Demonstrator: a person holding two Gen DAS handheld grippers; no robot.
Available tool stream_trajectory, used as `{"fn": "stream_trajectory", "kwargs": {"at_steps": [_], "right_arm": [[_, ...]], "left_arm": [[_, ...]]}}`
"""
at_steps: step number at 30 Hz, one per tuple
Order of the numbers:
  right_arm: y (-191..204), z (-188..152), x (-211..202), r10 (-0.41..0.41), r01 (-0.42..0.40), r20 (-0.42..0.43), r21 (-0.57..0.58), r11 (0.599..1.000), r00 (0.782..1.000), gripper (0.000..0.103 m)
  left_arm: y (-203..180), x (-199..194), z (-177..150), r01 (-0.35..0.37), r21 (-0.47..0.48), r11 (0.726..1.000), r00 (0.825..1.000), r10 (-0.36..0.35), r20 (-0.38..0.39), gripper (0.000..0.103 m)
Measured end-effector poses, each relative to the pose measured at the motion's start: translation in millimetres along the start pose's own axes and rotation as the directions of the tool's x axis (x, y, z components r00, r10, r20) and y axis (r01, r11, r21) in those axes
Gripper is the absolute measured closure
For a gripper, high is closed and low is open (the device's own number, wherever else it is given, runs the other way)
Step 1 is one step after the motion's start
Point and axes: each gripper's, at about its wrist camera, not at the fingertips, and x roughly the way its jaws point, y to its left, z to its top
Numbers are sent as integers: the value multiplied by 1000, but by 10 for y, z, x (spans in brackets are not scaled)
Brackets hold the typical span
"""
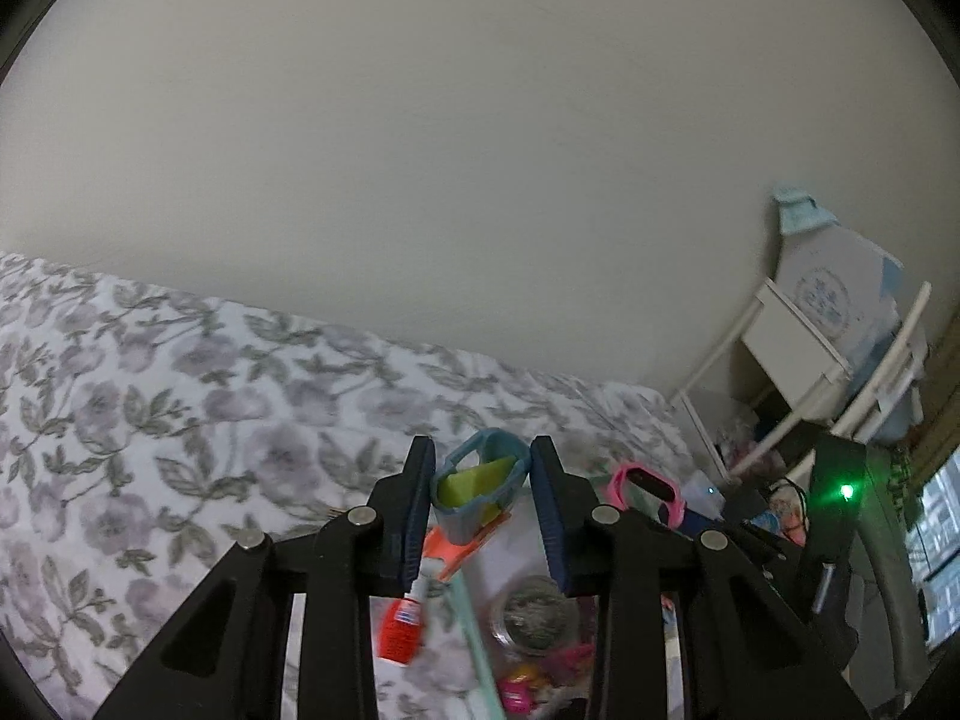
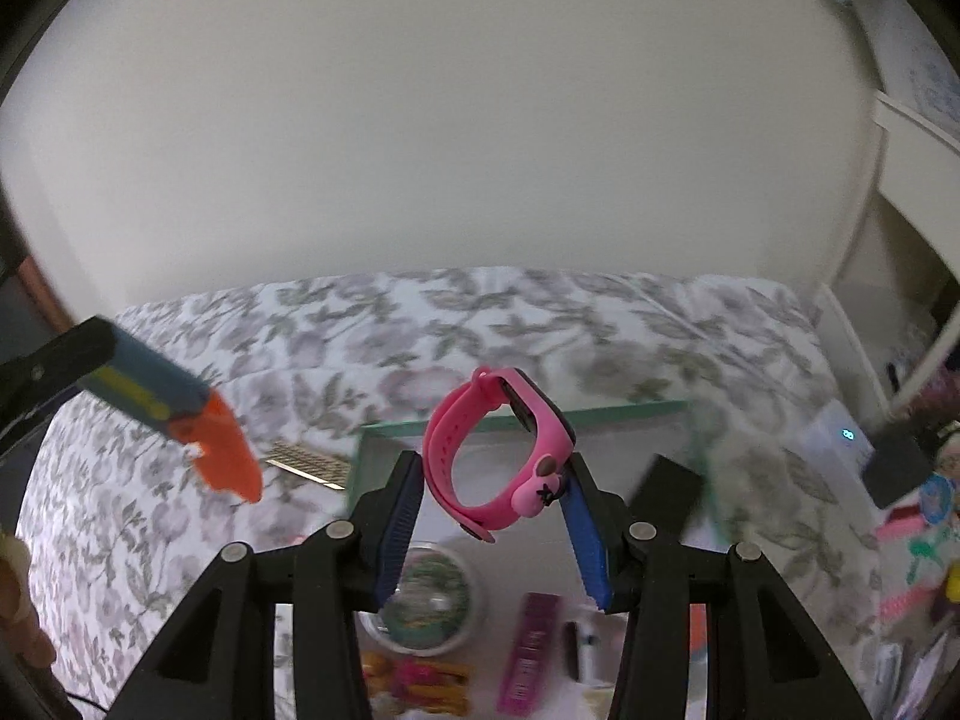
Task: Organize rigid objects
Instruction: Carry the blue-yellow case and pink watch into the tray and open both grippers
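Note:
My left gripper [image 1: 483,463] is shut on a small blue toy [image 1: 480,495] with a yellow inside and an orange piece underneath. The right wrist view shows that same toy [image 2: 180,414] at the left, sticking out of the left gripper's black fingers [image 2: 54,366]. My right gripper [image 2: 495,467] is shut on a pink watch [image 2: 447,438], its looped strap pinched between the blue pads and a small figure on the band. In the left wrist view the watch [image 1: 645,483] hangs to the right of the toy. Both grippers hover above a floral bedspread [image 2: 540,312].
Under the grippers lies a clear box with a green rim [image 2: 522,415]. A round tin [image 2: 432,594], a magenta packet [image 2: 531,648], a red tube [image 1: 401,630] and small toys lie nearby. A comb [image 2: 309,462] is on the bedspread. A white shelf [image 1: 798,354] stands at the right, with a plain wall behind.

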Motion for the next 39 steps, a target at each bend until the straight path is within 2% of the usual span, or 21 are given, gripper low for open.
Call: {"fn": "stream_trajectory", "kwargs": {"at_steps": [6, 12, 17, 22, 30, 39], "right_arm": [[-262, -20, 67, -71, 72, -43, 26, 997, 997, 54], [-416, -127, 205, -49, 55, -86, 66, 996, 995, 54], [-461, -212, 322, -39, 49, -119, 80, 996, 992, 54], [-473, -273, 446, -28, 40, -149, 84, 996, 988, 54], [-483, -355, 599, -30, 48, -193, 87, 995, 981, 53], [-437, -437, 744, -44, 63, -242, 71, 995, 969, 52]], "left_arm": [[-315, 210, -113, 34, 60, 998, 999, -32, -26, 69], [-573, 510, -339, 52, 128, 990, 997, -45, -54, 70], [-639, 712, -495, 54, 143, 988, 996, -44, -77, 70], [-682, 908, -646, 18, 184, 983, 992, 6, -128, 70], [-461, 1128, -742, -49, 131, 990, 973, 77, -219, 70], [-367, 1124, -710, -80, 96, 992, 965, 101, -241, 70]]}}
